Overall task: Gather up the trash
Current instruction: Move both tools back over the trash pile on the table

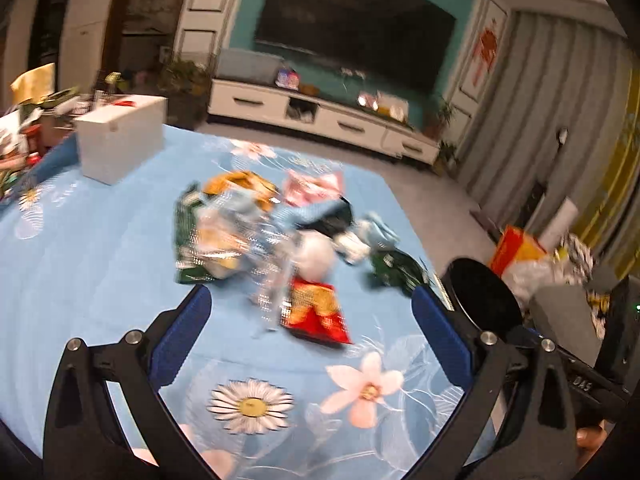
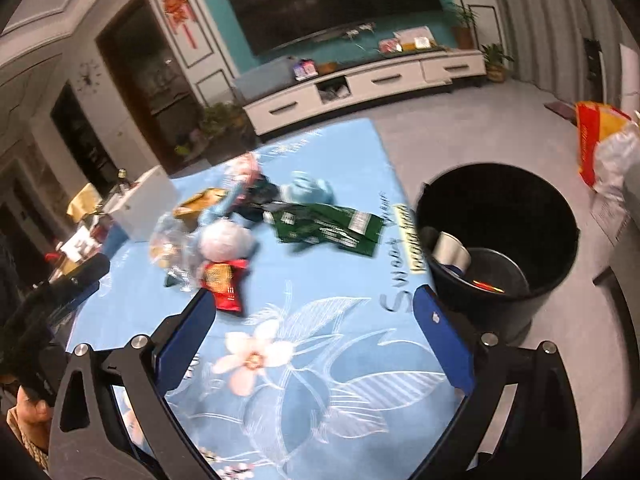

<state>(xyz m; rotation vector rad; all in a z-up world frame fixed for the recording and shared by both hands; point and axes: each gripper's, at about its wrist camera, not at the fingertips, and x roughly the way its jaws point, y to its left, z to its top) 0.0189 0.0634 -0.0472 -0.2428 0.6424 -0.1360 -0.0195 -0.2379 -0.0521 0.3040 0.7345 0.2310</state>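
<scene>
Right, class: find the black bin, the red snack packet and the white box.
black bin (image 2: 496, 200): right wrist view, inner back wall.
red snack packet (image 1: 318, 314): left wrist view, middle of its face.
white box (image 1: 116, 142): left wrist view, front face.

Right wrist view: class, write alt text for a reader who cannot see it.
An open right gripper hovers empty over a blue floral tablecloth, facing a pile of snack wrappers. A black trash bin stands on the floor past the table's right edge, with a few items already inside.
</scene>
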